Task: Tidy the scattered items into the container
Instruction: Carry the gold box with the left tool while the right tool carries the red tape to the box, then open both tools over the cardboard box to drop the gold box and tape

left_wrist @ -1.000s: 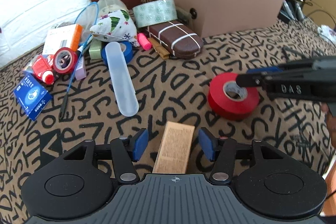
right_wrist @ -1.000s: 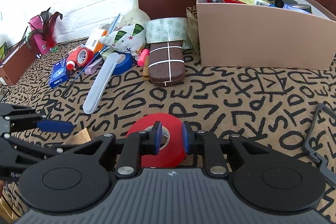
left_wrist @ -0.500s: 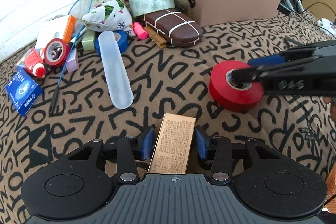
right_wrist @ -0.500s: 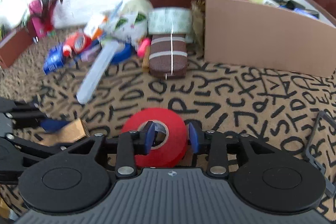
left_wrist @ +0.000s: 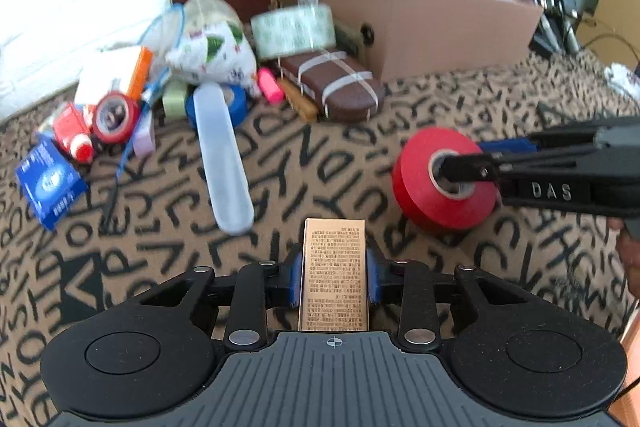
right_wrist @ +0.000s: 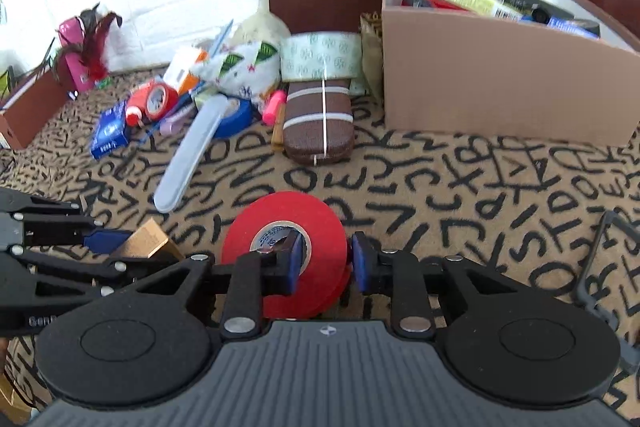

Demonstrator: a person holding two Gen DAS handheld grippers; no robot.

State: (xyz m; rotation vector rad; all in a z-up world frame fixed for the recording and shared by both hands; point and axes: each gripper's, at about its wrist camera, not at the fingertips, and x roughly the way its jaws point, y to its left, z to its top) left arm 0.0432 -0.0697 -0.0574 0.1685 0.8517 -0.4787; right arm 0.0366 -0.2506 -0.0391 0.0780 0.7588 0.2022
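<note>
Letter-print cloth point(left_wrist: 320, 155) covers the desk; brown box point(right_wrist: 500, 87) at back, part-filled. Right claw point(right_wrist: 324, 261) has just been closing, one finger in the core of the red tape roll point(right_wrist: 284, 227), clamping its wall. Left claw point(left_wrist: 334, 277) has just closed, gripping the tan carton point(left_wrist: 335, 275).

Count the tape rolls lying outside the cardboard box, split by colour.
Red: 2, the large roll and the small roll in the pile
Blue: 1, the blue roll under the clear case
Green patterned: 1, the green roll
Total: 4
</note>
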